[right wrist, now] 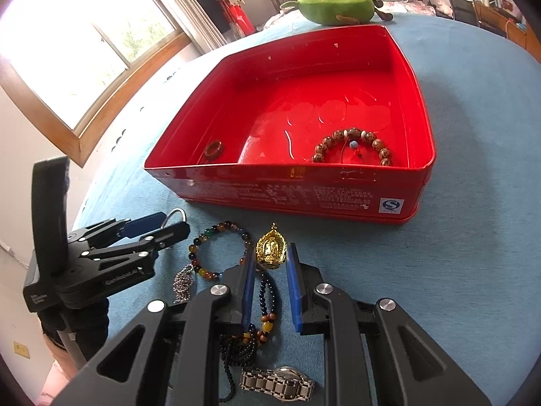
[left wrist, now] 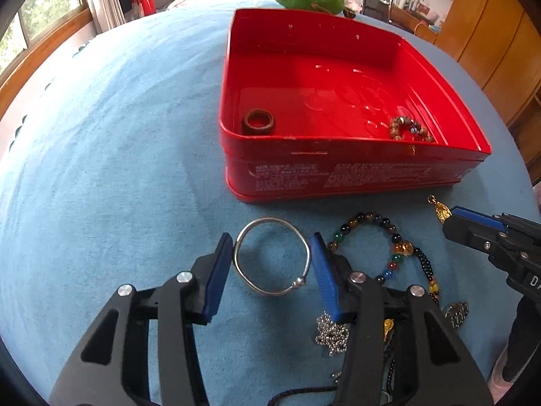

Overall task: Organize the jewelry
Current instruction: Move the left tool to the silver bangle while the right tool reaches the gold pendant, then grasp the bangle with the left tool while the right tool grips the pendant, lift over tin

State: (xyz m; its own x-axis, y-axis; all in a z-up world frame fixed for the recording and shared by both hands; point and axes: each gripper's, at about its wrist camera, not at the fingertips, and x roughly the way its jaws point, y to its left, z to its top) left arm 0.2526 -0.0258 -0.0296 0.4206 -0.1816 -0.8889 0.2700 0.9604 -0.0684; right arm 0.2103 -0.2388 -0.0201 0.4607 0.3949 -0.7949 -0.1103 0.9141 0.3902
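A: So, where does the silver bangle (left wrist: 271, 256) lie?

B: Flat on the blue bedspread (left wrist: 118, 169), at about 6 o'clock from the red tin (left wrist: 338, 169), near its front wall. The left hand-held gripper (left wrist: 272, 253) straddles it, jaws parted, one blue pad at each side of the bangle; contact is too close to judge. Its small ball clasp points toward 5 o'clock in the left wrist view.

A: And its long axis?

B: It is a rounded squarish loop, slightly longer from 12 to 6 o'clock.

A: The right hand-held gripper (right wrist: 270, 260)?

B: Open too, jaws apart around the gold pendant (right wrist: 270, 248), with a gap on each side. The pendant points its loop toward 12 o'clock, at the tin; its dark bead necklace (right wrist: 268, 291) trails back toward 6 o'clock between the pads.

A: What else is nearby?

B: A multicoloured bead bracelet (right wrist: 216, 250) at 9 o'clock from the pendant, a silver chain (right wrist: 182, 282) beyond it, and a metal watch (right wrist: 277, 384) under the gripper body.

A: Inside the tin?

B: A brown ring (right wrist: 213, 150) in the near left corner and a brown bead bracelet (right wrist: 355, 145) toward the near right. A green plush toy (right wrist: 334, 5) sits beyond the tin at 12 o'clock.
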